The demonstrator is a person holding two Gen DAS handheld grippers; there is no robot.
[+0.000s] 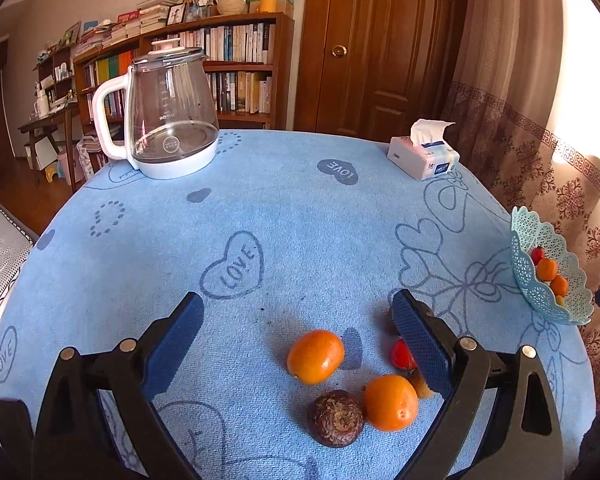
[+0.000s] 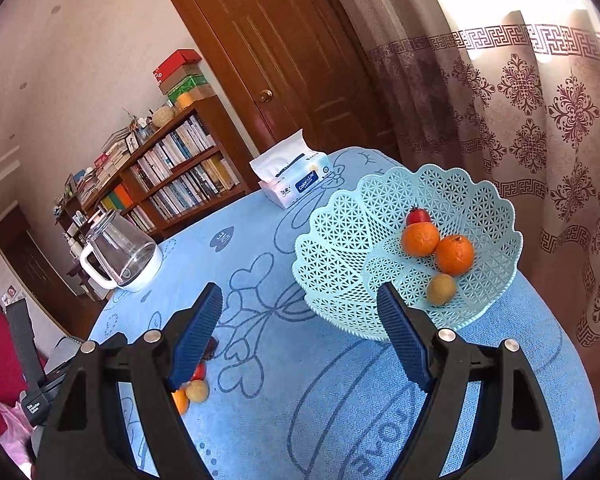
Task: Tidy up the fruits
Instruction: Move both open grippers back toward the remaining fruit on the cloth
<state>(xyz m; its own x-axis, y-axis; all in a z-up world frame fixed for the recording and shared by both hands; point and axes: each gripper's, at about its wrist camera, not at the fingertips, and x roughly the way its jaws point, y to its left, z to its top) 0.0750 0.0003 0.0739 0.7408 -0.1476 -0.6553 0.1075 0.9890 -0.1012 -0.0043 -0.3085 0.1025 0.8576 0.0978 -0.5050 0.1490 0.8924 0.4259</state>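
My left gripper [image 1: 298,300] is open above the blue cloth, its jaws wide apart around a cluster of loose fruit. An orange [image 1: 316,356] lies between the fingers, untouched. Nearer to me sit a second orange [image 1: 390,402] and a dark brown round fruit [image 1: 336,418]. A red tomato [image 1: 402,354] and a small brownish fruit [image 1: 422,386] are partly hidden by the right finger. My right gripper [image 2: 300,290] is open and empty, just before the pale blue lattice basket [image 2: 340,248]. The basket holds two oranges [image 2: 420,239], a red fruit [image 2: 418,216] and a kiwi [image 2: 441,289].
A glass kettle [image 1: 168,120] stands at the cloth's far left and a tissue box [image 1: 422,158] at the far right. The basket [image 1: 548,308] sits near the table's right edge, close to the patterned curtain [image 2: 540,140]. A bookshelf and a wooden door lie beyond.
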